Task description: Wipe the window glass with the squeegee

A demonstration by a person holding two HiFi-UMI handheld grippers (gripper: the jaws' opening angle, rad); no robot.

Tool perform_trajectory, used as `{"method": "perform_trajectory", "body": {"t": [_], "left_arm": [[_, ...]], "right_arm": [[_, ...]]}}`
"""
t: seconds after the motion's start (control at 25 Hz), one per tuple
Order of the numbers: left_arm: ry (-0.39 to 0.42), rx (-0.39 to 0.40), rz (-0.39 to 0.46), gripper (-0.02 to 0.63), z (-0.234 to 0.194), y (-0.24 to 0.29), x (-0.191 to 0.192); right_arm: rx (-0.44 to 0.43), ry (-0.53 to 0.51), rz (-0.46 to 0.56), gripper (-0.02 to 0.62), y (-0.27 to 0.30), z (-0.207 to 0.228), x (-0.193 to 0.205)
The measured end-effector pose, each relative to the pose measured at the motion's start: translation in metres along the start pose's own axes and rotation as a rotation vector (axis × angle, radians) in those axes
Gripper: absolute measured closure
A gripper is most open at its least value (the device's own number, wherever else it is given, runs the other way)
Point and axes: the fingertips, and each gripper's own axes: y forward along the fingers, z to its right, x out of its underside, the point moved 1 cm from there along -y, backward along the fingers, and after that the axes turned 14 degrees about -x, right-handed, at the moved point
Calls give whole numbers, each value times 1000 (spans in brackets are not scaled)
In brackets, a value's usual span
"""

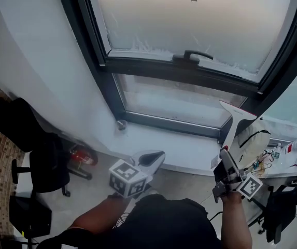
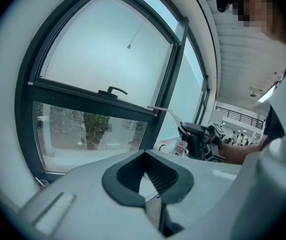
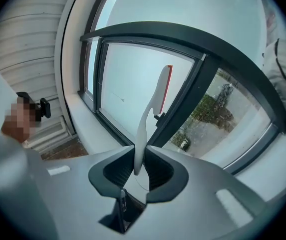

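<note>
Pinches squeegee (image 3: 155, 96) handle tight between right gripper (image 3: 139, 156) jaws, blade raised in front of window glass (image 3: 128, 84), beside dark frame (image 3: 182, 109). Holds left gripper (image 2: 145, 156) low near sill (image 1: 189, 149), jaws pressed together, empty.

Head camera looks steeply down on the window frame (image 1: 138, 66); my two gripper cameras face it from below, seemingly closer.
</note>
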Motion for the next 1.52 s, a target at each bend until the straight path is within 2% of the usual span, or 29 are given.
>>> {"method": "perform_trajectory", "body": {"t": [0.2, 0.56, 0.76, 1.0, 1.52], "left_arm": [[18, 0, 16, 606, 26, -11, -5], [-11, 12, 12, 606, 78, -35, 22], [-1, 0, 10, 606, 100, -56, 41], [-40, -31, 1, 606, 110, -85, 64], [-32, -88, -19, 606, 139, -132, 101]], "right_arm": [[-39, 8, 10, 508, -7, -38, 16], [39, -113, -170, 509, -52, -79, 63], [63, -123, -199, 511, -74, -97, 80], [83, -187, -246, 511, -103, -123, 105], [79, -145, -290, 514, -148, -140, 147]]}}
